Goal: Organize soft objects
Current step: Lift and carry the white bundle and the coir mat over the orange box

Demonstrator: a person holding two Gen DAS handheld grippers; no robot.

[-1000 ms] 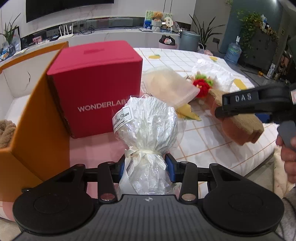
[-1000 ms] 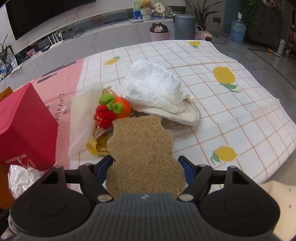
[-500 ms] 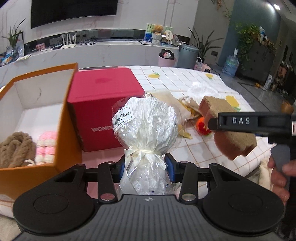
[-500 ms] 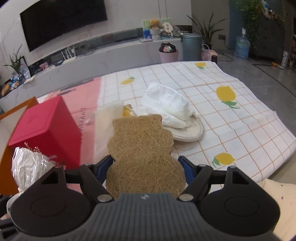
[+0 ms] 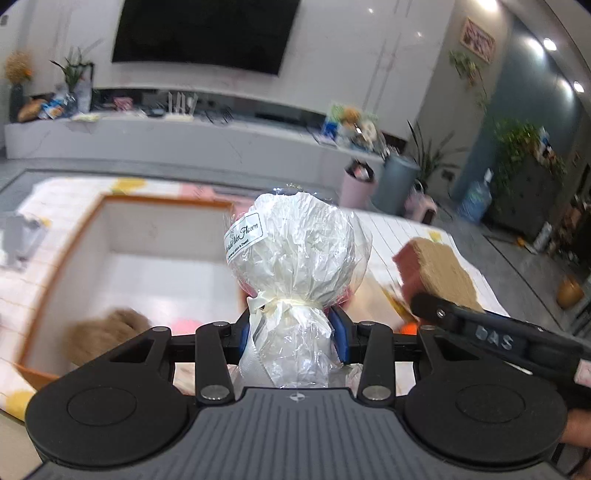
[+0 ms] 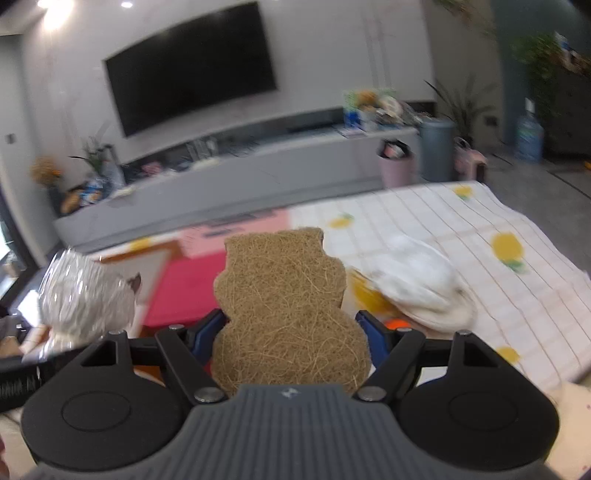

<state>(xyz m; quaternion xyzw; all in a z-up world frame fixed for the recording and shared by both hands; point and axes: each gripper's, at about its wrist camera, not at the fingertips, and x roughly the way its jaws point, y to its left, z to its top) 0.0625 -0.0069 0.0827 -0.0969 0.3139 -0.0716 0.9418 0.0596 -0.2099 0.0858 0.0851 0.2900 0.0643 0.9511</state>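
Left gripper [image 5: 293,341] clamped on white cellophane-wrapped ribboned bundle [image 5: 295,266], orange-rimmed open box [image 5: 62,266] beyond, right gripper [image 6: 290,334] gripping brown gourd-shaped fibre sponge [image 6: 284,306], lemon-print cloth [image 6: 517,273] far right

The left wrist view looks forward along the left gripper [image 5: 293,332], close over the open orange box [image 5: 74,236] and level enough to take in the far wall with the television [image 5: 207,33]. The right wrist view looks the same way from just to the right, along the right gripper [image 6: 291,332], facing the same television [image 6: 192,62] across the checked tablecloth [image 6: 498,280]. The views overlap: the wrapped bundle [image 5: 291,258] fills the left view's centre and sits at the right view's left edge [image 6: 85,295]; the coir pad [image 6: 284,314] fills the right view and shows at the left view's right [image 5: 439,273].
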